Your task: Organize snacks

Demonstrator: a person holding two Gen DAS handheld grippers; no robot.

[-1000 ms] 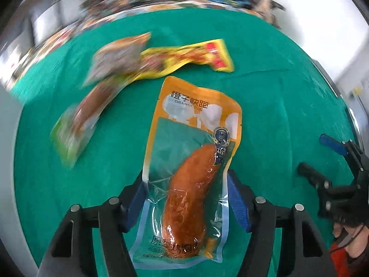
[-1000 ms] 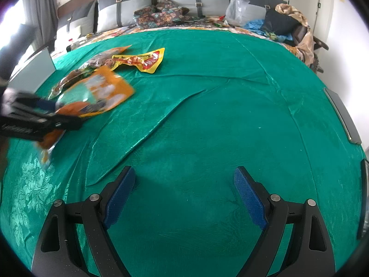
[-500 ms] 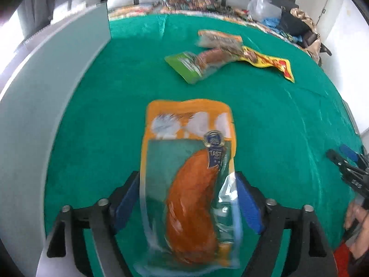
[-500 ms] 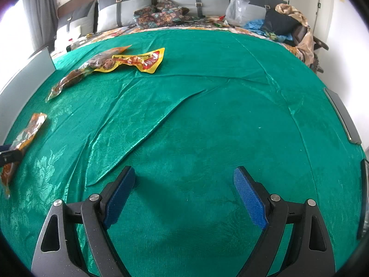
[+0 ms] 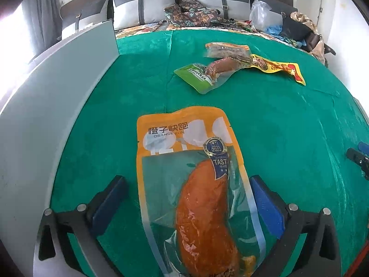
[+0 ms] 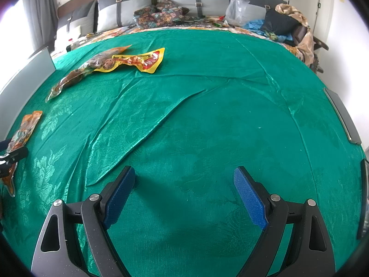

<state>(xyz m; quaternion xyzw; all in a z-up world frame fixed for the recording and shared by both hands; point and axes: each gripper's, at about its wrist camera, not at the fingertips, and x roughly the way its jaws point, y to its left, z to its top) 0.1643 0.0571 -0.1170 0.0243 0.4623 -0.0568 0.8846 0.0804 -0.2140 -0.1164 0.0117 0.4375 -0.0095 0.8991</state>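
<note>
An orange sausage packet [image 5: 193, 184] lies flat on the green cloth between the open fingers of my left gripper [image 5: 188, 198]; the pads stand clear of its sides. It also shows at the left edge of the right wrist view [image 6: 23, 131]. Farther back lie a green sausage packet [image 5: 207, 73], a brownish packet [image 5: 227, 49] and a yellow packet [image 5: 276, 68], overlapping; the yellow packet [image 6: 138, 61] shows in the right wrist view too. My right gripper [image 6: 184, 194] is open and empty over bare cloth.
A grey panel [image 5: 46, 115] stands along the left side of the green-covered table [image 6: 207, 115]. Cushions, a plastic bag [image 6: 236, 9] and clothes lie on the sofa behind the table. A dark bar [image 6: 343, 115] runs along the right edge.
My left gripper has swung left with the orange packet, set it on the cloth beside the grey panel, and opened. The right gripper has not moved.
</note>
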